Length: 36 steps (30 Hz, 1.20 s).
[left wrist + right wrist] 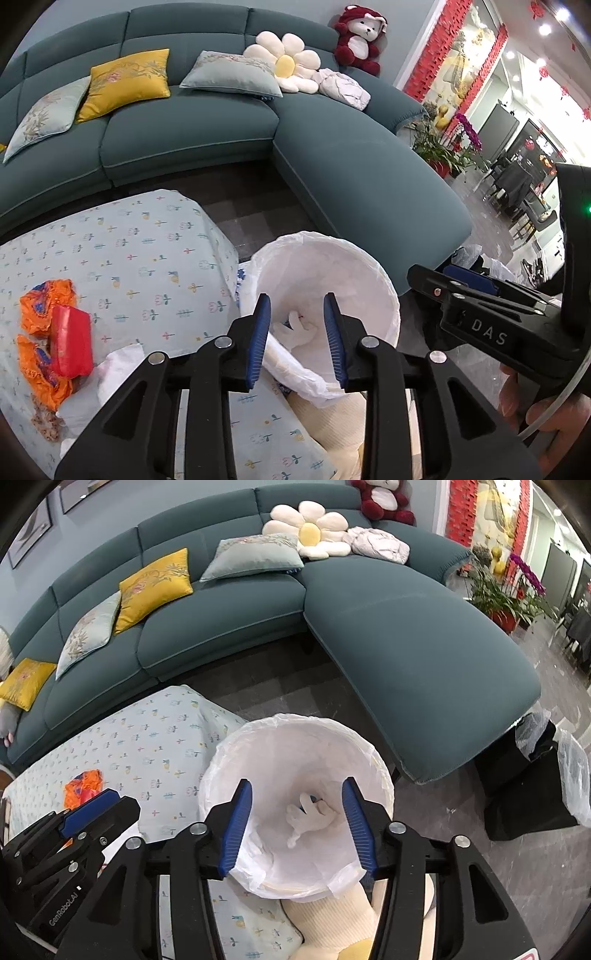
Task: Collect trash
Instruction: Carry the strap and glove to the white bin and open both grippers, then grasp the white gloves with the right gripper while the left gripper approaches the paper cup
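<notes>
White crumpled trash [310,818] in lined bin [225,760], frame center, betw. spread fingers [236,827] of empty right gripper [297,827]; left gripper [297,339] fingers apart too.

Soft, even indoor light is filling both of my views. The strongest brightness is coming from 2 o'clock, where ceiling spotlights [546,28] are blowing out to white and the far room is washing into glare. The white bin liner [295,746] is reflecting brightly and losing detail. The sofa [192,133] is bowing hard toward the edges, and dark vignetting is closing the corners. My left tool [297,334] is looking slightly soft up close.
</notes>
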Motion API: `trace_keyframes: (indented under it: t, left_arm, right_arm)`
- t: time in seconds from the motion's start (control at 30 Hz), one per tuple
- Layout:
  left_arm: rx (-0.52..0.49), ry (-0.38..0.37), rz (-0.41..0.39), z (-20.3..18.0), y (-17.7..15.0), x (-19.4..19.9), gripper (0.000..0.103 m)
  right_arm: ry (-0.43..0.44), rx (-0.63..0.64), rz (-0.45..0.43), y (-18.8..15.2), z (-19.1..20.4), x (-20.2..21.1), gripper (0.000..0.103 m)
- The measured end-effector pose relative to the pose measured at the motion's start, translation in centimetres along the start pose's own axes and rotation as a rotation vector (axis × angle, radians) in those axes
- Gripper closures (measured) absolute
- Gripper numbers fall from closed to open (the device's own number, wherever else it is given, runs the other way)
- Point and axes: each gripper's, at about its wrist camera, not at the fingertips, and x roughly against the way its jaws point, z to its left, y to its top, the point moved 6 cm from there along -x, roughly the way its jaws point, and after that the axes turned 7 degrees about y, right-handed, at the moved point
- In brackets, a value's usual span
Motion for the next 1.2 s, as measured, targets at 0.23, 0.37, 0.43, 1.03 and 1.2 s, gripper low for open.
trace_keyframes:
  t: [0.23,0.37,0.43,1.03,1.2]
  left_arm:
    - [0.059,0.058,-0.025,4.4,-0.5,3.5,0.062]
    - [0.114,0.113,-0.055,9.0,-1.5,6.8,0.054]
    - [0.141,0.143,-0.063,11.3,-2.3,8.4,0.049]
    - [0.441,0.308,0.105,27.7,-17.9,13.1,0.037]
    - [0.474,0.329,0.104,28.8,-18.7,12.8,0.037]
  right_arm:
    - [0.029,0.024,-0.054,1.1,3.3,3.1,0.045]
    - [0.041,0.077,-0.115,1.8,6.8,5.8,0.041]
    - [0.06,0.11,-0.146,1.7,9.2,7.1,0.037]
    - [0.255,0.214,0.018,-13.0,25.3,1.4,0.033]
    - [0.266,0.262,0.088,-16.6,27.1,-0.5,0.034]
